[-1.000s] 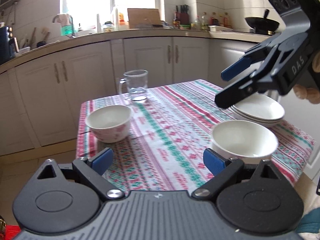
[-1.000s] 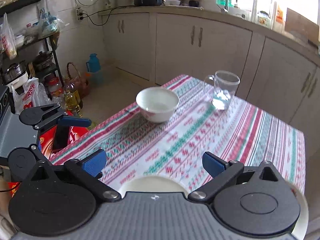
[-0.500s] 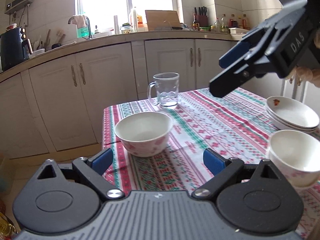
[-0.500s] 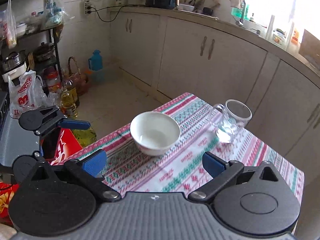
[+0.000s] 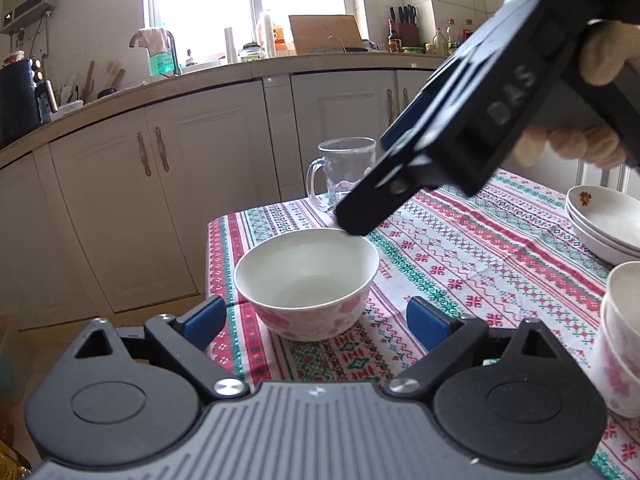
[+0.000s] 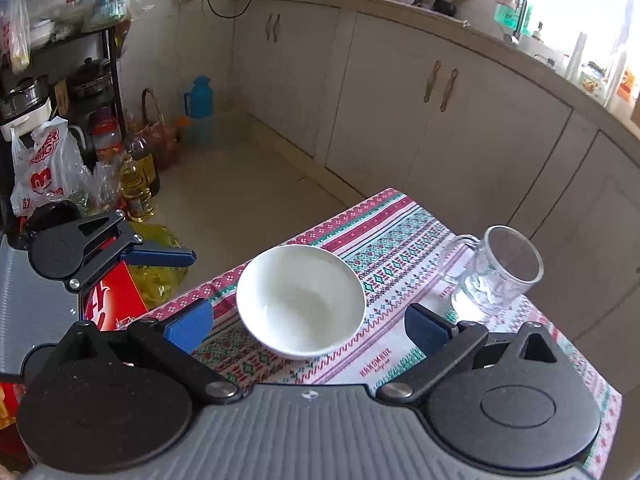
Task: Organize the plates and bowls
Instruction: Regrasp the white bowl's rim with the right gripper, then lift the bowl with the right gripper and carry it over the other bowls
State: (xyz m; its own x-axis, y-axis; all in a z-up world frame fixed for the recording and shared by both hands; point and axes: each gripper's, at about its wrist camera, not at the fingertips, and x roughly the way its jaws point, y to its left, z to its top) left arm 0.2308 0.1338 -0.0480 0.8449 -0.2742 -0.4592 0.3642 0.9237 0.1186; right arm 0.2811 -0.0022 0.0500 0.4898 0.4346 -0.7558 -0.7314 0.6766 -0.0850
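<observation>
A white bowl (image 5: 306, 280) with pink flowers on its outside stands near the corner of the striped tablecloth (image 5: 460, 248). My left gripper (image 5: 314, 320) is open, low in front of the bowl, its blue pads wider than the bowl. My right gripper (image 5: 370, 184) reaches down from the upper right, with one finger tip just above the bowl's far rim. In the right wrist view the bowl (image 6: 300, 304) lies between the open pads of my right gripper (image 6: 308, 326), untouched. A stack of plates (image 5: 604, 228) and another bowl (image 5: 624, 332) sit at the right.
A glass mug (image 5: 344, 172) stands behind the bowl, also in the right wrist view as the mug (image 6: 496, 276). The table corner drops to the floor, where oil bottles (image 6: 138, 184), a red box (image 6: 114, 300) and a shelf rack stand. Cabinets (image 5: 160, 200) run behind.
Both grippers have moved toward the corner bowl, which now looks larger and centred in each view. The right gripper has swung away from the plates and down over the bowl's far rim.
</observation>
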